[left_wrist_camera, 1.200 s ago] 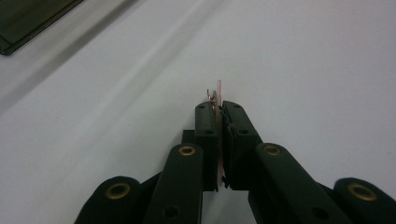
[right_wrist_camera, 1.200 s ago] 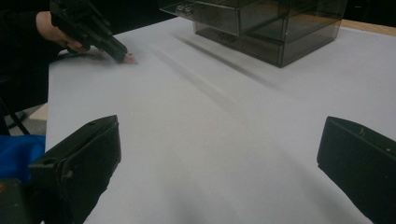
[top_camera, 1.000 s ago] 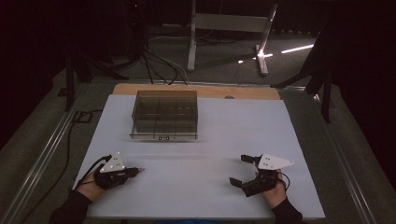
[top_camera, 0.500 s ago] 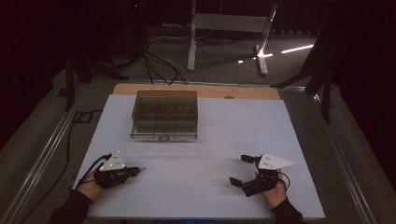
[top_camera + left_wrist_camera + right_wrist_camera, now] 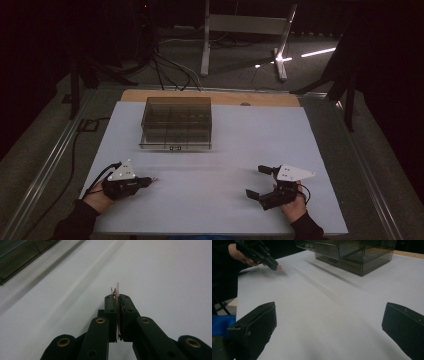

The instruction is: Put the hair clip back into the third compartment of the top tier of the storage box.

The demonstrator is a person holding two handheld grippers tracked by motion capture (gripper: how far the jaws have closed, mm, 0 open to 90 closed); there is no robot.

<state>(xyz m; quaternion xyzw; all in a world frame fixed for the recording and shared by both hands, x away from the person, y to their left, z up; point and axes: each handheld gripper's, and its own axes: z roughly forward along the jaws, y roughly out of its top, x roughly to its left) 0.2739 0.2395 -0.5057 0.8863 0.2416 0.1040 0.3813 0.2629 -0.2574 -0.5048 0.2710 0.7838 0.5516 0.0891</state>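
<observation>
On the near left of the white table, nothing has moved: a thin pinkish piece is kept clamped by the left gripper, the right gripper stays wide, so the smoky drawer box is judged not yet approached.

Drawer box at table rear-left; grippers near front, L w/ maybe thin piece, R.

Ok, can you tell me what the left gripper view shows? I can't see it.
Two black jaws of the left gripper are shut on a thin pinkish card, held edge-up above a white table. A dark see-through box sits at the top left corner.
</observation>
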